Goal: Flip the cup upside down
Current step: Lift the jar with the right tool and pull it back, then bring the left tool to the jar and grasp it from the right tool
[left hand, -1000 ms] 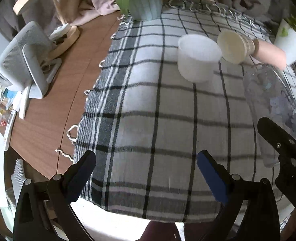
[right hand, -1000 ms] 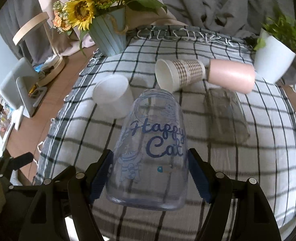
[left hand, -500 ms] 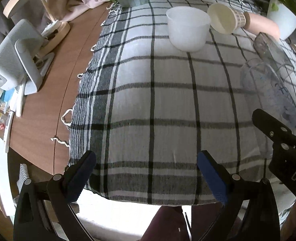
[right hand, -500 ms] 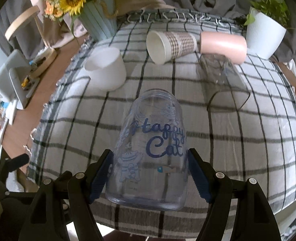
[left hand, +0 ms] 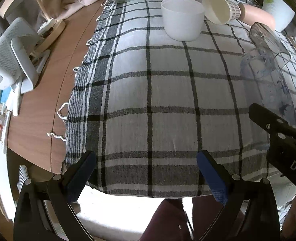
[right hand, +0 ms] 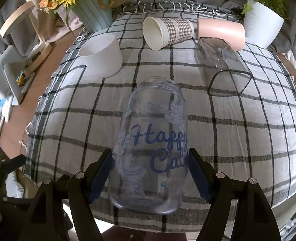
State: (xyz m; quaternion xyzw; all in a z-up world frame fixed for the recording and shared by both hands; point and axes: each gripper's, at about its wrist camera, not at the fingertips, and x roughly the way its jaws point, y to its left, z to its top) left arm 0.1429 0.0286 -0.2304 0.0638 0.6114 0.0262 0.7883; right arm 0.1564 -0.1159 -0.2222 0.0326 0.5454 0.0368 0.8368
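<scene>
My right gripper [right hand: 151,174] is shut on a clear "Happy Cat" glass cup [right hand: 150,144], held above the checked cloth with its mouth pointing away from me and its base toward me. In the left wrist view the same cup [left hand: 268,92] shows at the right edge, with the right gripper [left hand: 276,124] on it. My left gripper [left hand: 145,172] is open and empty over the cloth's near edge.
On the checked cloth [right hand: 238,132] are an upright white cup [right hand: 101,54], a checked paper cup [right hand: 168,32] on its side, a pink cup [right hand: 222,32] on its side and a clear glass [right hand: 224,68] lying down. A sunflower vase [right hand: 91,14] and white plant pot [right hand: 262,24] stand behind.
Both grippers have pulled back toward the cloth's near edge and risen. The cup stays clamped in the right gripper, tilted a little more mouth-away.
</scene>
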